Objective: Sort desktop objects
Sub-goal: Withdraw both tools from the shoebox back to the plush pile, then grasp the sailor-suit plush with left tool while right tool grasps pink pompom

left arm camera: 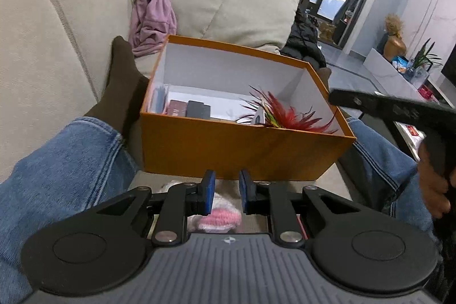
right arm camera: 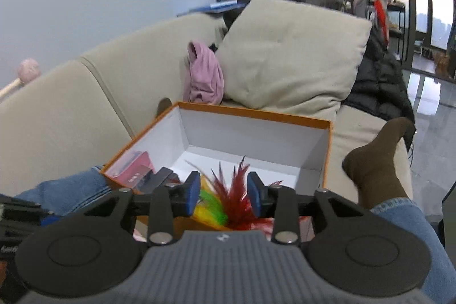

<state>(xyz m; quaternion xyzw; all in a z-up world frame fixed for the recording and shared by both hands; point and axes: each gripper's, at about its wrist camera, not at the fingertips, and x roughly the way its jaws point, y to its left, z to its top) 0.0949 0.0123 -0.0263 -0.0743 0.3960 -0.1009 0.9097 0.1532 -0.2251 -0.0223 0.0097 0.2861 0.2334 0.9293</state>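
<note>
Your right gripper (right arm camera: 223, 193) is partly open above the near edge of the orange box (right arm camera: 250, 111) and holds nothing; the feather toy (right arm camera: 232, 195) lies under it, in the near right corner of the box. Your left gripper (left arm camera: 226, 191) is open only a little, in front of the box's near wall, also with nothing in it. A pink and white knitted thing (left arm camera: 225, 215) lies below its fingers on the sofa (left arm camera: 42, 53). Some small cases (left arm camera: 188, 107) rest at the left side of the box.

beige sofa (left arm camera: 51, 47), purple garment (left arm camera: 151, 16), black jacket (right arm camera: 376, 81)
</note>
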